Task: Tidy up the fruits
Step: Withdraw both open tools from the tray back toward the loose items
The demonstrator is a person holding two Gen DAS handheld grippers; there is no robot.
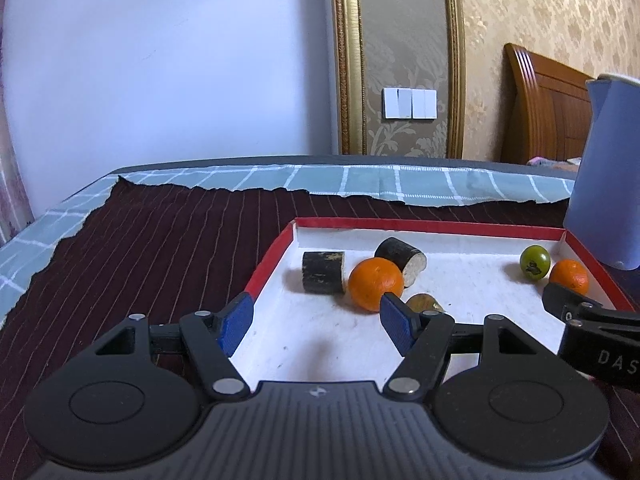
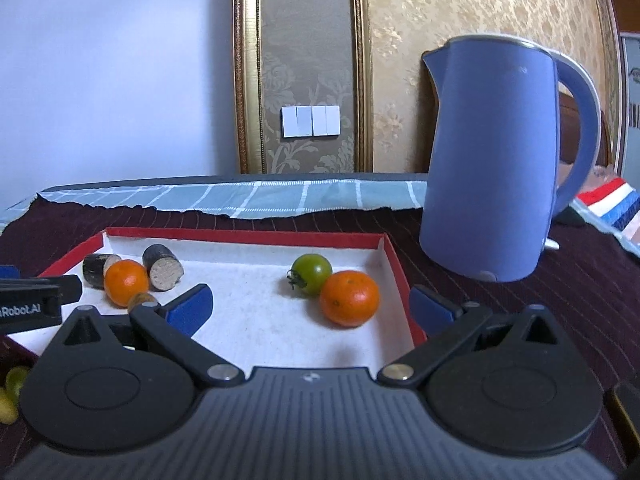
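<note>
Red-rimmed white cardboard tray [image 2: 396, 276] anchors us: at its left end our left gripper [image 1: 316, 322], half open and empty, faces one round orange mandarin [image 1: 375, 284] dead ahead, while at its right end our right gripper [image 2: 312, 308], wide and empty, faces another mandarin [image 2: 349, 298].

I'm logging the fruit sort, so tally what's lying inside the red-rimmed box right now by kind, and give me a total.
Oranges: 2
Green tomato: 1
Dark cut stalk pieces: 2
Small yellowish-brown fruit, partly hidden behind a gripper finger: 1
Total: 6 in the box
</note>
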